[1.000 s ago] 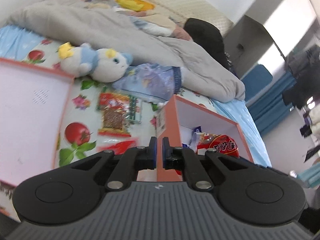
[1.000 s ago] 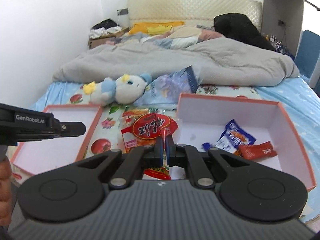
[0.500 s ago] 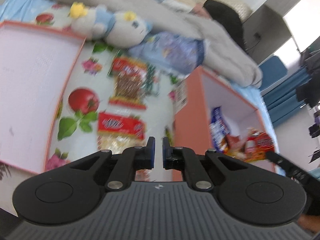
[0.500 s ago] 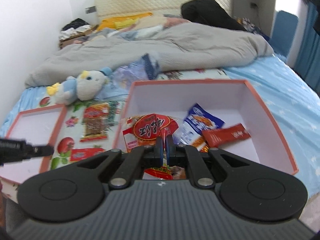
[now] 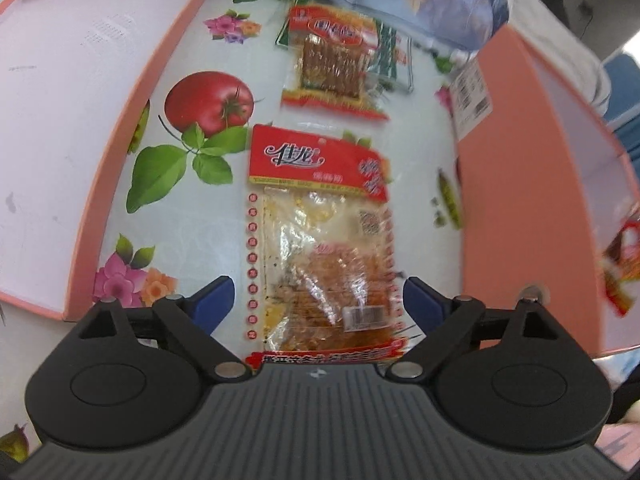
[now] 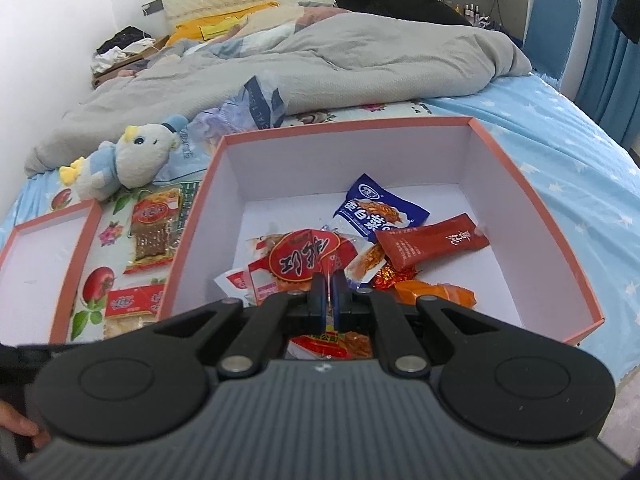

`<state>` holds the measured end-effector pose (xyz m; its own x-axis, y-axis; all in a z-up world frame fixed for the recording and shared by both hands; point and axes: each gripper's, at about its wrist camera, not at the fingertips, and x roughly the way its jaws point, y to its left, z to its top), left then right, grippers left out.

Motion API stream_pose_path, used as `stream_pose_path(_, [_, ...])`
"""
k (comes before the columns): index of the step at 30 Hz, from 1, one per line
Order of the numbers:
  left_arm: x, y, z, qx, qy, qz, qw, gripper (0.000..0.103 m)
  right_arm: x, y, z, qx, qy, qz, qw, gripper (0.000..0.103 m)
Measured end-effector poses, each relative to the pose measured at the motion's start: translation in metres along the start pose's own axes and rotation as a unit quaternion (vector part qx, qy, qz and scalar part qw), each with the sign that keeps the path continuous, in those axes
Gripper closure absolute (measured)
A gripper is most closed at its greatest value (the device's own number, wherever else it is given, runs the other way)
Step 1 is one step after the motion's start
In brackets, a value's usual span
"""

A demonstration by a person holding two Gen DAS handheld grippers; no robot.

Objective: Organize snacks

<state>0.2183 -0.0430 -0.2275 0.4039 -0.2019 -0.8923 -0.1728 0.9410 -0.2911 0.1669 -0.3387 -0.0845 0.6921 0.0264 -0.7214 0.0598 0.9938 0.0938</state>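
- I work on a bed spread with a fruit-and-flower printed sheet (image 5: 192, 216); a grey duvet (image 6: 320, 60) is heaped toward twelve o'clock in my right view, and a plush toy (image 6: 132, 160) lies at about ten o'clock.
- My left claw (image 5: 316, 304) stands wide apart, one blue pad on each side of a red-topped clear snack packet (image 5: 320, 240) that lies flat on the sheet, touching neither pad.
- A second packet of brown strips (image 5: 332, 60) lies at twelve o'clock from it, apart.
- An orange box lid (image 5: 80, 120), white inside, sits at nine to ten o'clock; the orange storage box (image 5: 528, 200) rises at three o'clock.
- My right claw (image 6: 329, 292) is clamped on the edge of a red round-label snack packet (image 6: 304, 256), held over the near part of the box.
- Inside the box, a blue packet (image 6: 376, 212) lies at one o'clock, a red tube sachet (image 6: 432, 240) at two o'clock, and an orange wrapped piece (image 6: 436, 294) just right of my fingers.
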Motion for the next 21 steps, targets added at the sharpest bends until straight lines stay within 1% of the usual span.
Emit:
stream_pose_path(2, [0.0,-0.005,-0.003,0.017,-0.011,0.012,0.9997,0.007,0.002,-0.005,0.001,0.006,-0.001,0.001,1.0,0.097])
stream_pose_path(5, [0.003,-0.01,-0.003,0.026,-0.012,0.022,0.9993,0.004,0.007,-0.013,0.001,0.012,-0.001,-0.002,1.0,0.097])
stream_pose_path(8, [0.006,-0.016,-0.003,0.042,-0.01,0.034,0.9985,0.004,0.013,-0.018,0.0,0.011,0.004,-0.006,1.0,0.097])
stream_pose_path(10, [0.009,-0.023,-0.005,0.06,-0.008,0.052,0.9968,0.005,0.015,-0.022,-0.002,0.013,0.007,-0.007,1.0,0.097])
stream_pose_path(13, [0.015,-0.034,-0.011,0.104,0.001,0.083,0.9911,0.005,0.019,-0.027,-0.004,0.02,0.012,-0.008,1.0,0.097])
stream_pose_path(16, [0.016,-0.036,-0.013,0.107,0.0,0.093,0.9899,0.006,0.02,-0.03,-0.006,0.022,0.012,-0.008,1.0,0.097])
stream_pose_path(19, [0.015,-0.038,-0.013,0.115,0.001,0.093,0.9891,0.013,0.021,-0.033,-0.008,0.024,0.014,-0.008,1.0,0.097])
stream_pose_path(21, [0.013,-0.04,-0.013,0.121,-0.003,0.096,0.988,0.024,0.023,-0.035,-0.01,0.022,0.017,-0.008,1.0,0.097])
